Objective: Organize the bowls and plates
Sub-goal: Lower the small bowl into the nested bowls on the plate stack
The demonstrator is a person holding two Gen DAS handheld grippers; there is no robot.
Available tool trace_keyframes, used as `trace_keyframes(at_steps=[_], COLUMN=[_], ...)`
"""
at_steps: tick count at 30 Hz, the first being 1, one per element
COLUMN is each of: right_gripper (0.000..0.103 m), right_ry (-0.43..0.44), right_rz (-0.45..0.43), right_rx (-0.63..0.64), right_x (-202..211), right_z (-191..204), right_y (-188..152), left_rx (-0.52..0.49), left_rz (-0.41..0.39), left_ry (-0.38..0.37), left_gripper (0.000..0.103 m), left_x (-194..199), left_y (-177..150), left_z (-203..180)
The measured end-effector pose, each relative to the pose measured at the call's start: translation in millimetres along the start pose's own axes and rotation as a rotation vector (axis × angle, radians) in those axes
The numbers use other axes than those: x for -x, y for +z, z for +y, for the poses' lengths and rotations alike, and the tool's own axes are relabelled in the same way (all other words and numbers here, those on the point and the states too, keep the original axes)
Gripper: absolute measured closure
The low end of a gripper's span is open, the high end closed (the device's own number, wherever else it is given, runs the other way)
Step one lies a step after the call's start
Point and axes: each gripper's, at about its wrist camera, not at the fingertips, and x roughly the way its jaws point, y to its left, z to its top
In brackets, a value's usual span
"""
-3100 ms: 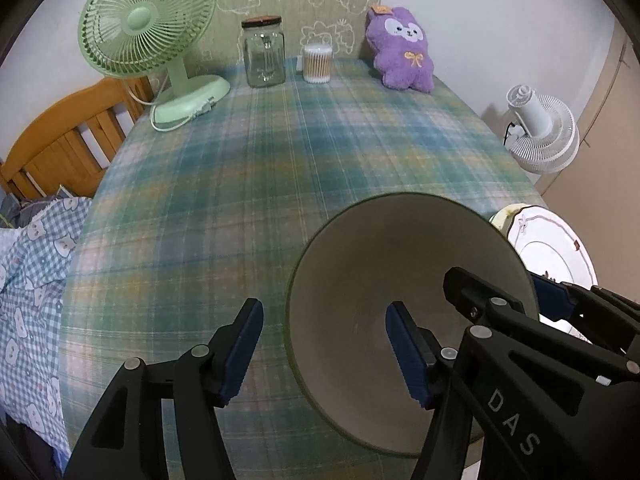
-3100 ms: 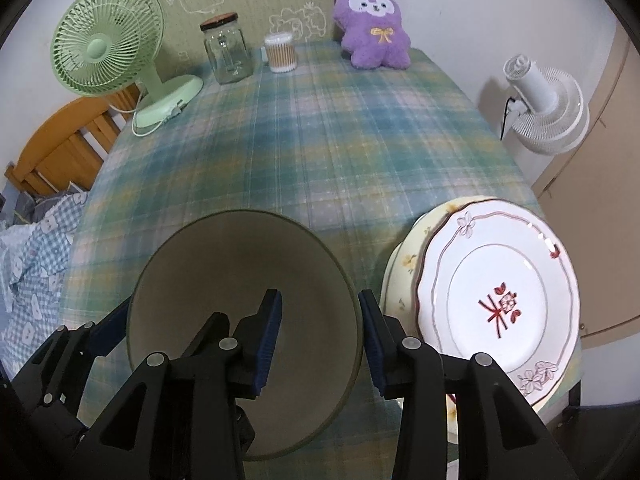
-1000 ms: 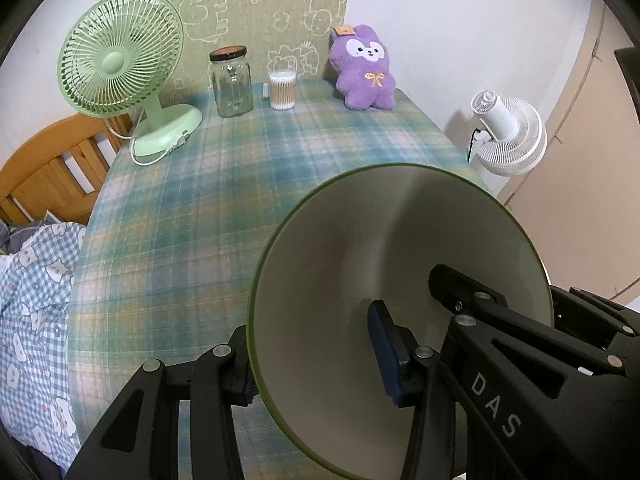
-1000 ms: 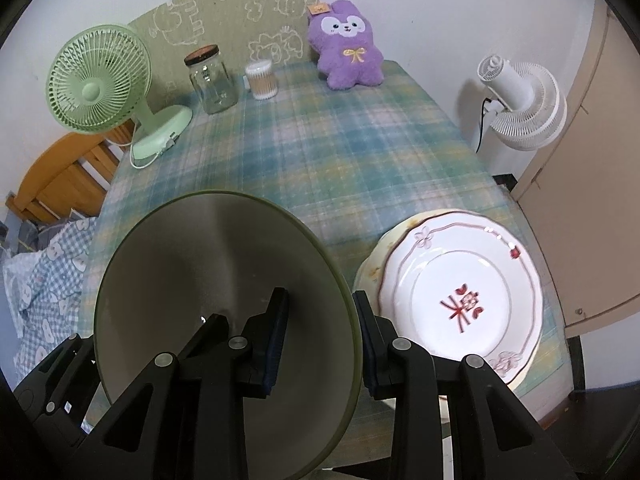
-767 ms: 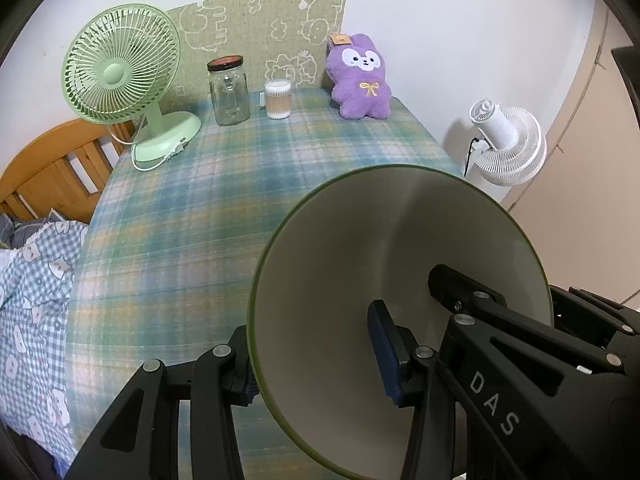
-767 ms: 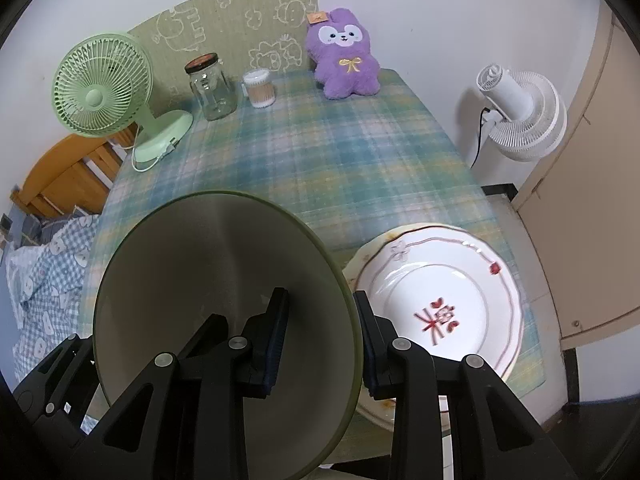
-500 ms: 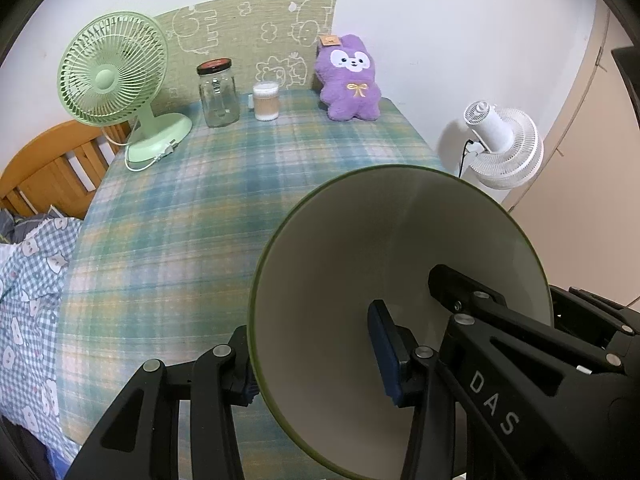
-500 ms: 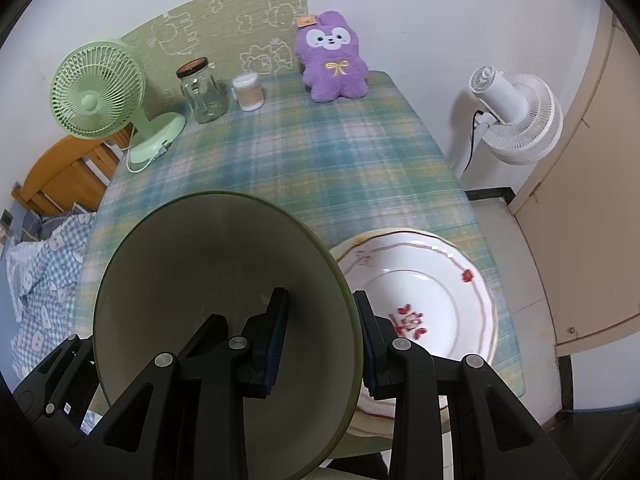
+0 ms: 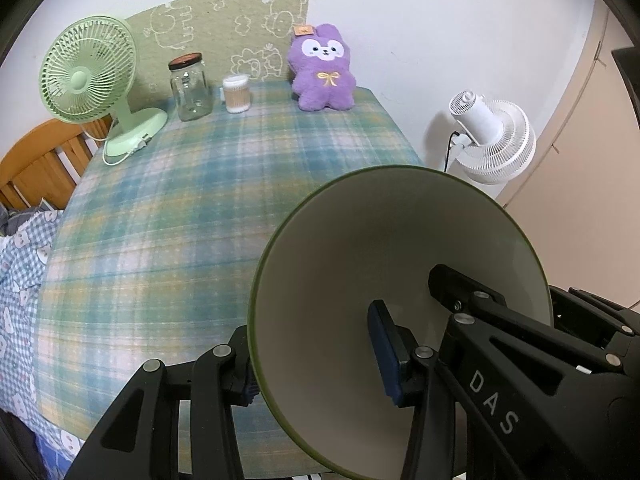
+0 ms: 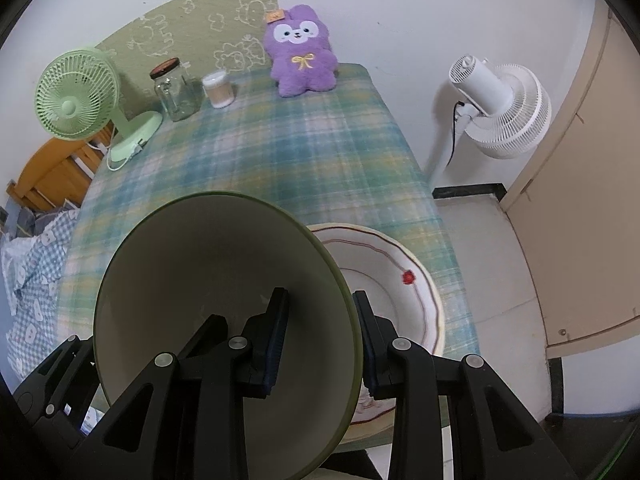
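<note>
A large pale bowl with a green rim hangs tilted above the plaid table, held from both sides. My left gripper is shut on its left rim, one pad inside and one outside. In the right wrist view the same bowl has my right gripper shut on its right rim. A white plate with red trim tops a stack at the table's near right corner; the bowl hides part of it.
Along the far edge stand a green desk fan, a glass jar, a cotton-swab tub and a purple plush. A white floor fan and a door are to the right, a wooden chair to the left.
The bowl has been lifted off the table. Both grippers have carried it back toward the near edge; the far objects look smaller and the plate stack has slid partly behind the bowl.
</note>
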Motion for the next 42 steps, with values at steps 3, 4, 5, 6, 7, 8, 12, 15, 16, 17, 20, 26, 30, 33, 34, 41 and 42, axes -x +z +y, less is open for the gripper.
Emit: trace_keyframes(at_steps=[3,4,5,6,7,8,12,15,16,17,20,26,30,33,34,41,42], right_gripper=[0.068,0.068,0.068,0.068,0.068,0.068,0.068,0.068,0.068,0.068,0.068,0.068,0.068,0.068,0.068,0.067,0.067], right_ry=[0.001,0.001,0.001,0.001,0.001,0.0,0.001,0.003,0.004,0.004,0.007,0.016,0.017,0.015,0.017,0.027,0.026], right_rz=[0.013,0.02,0.023,0.029,0.035,0.039,0.059,0.074,0.08,0.083,0.094,0.083,0.073,0.073,0.068,0.054,0.055], right_rx=[0.003,0.005,0.006,0.006,0.008,0.01,0.016,0.022,0.023,0.023,0.026,0.044,0.062,0.085,0.09,0.097,0.097], right_x=[-5.0,-7.7,-9.4,-11.4,-13.8,-16.0,-24.3,-31.3,-34.2,-35.7,-41.5,-47.7,-49.6,-51.6,-51.1,-50.5,-50.5], right_z=[-9.4,-13.3,-15.2,-16.7,-20.1,-22.3,-29.4,-34.5,-36.5,-37.9,-41.9,-44.7,-45.3,-46.0,-46.5,-48.4,-48.3], right_y=[-0.7,-1.1,-1.3,-1.3,-2.2,-2.6,-3.9,-4.3,-4.5,-4.4,-4.6,0.3,7.0,7.9,6.6,4.3,4.4], left_rx=[0.008,0.011,0.014,0.017,0.019,0.021,0.031,0.038,0.039,0.041,0.045,0.06,0.069,0.076,0.074,0.066,0.066], left_rz=[0.013,0.016,0.021,0.027,0.031,0.035,0.056,0.07,0.073,0.078,0.088,0.073,0.059,0.062,0.057,0.052,0.052], left_ry=[0.003,0.003,0.004,0.004,0.004,0.004,0.007,0.01,0.011,0.012,0.015,0.028,0.031,0.031,0.033,0.044,0.045], left_gripper=[0.057,0.057,0.057,0.057,0.057,0.057,0.057,0.057,0.057,0.057,0.057,0.057,0.057,0.057,0.057,0.056,0.054], left_x=[-6.5,-8.2,-10.2,-13.1,-14.5,-16.6,-24.9,-31.6,-33.6,-35.7,-41.5,-46.7,-49.1,-51.7,-51.0,-50.9,-50.7], left_y=[-1.9,-2.6,-3.4,-4.2,-5.4,-6.2,-9.0,-10.8,-10.7,-10.8,-11.0,-8.5,-3.6,-5.2,-5.8,-8.4,-8.7], left_z=[-9.2,-11.5,-13.8,-16.5,-18.5,-20.3,-26.6,-30.7,-31.8,-33.0,-35.9,-39.9,-40.7,-41.7,-42.0,-43.9,-43.7])
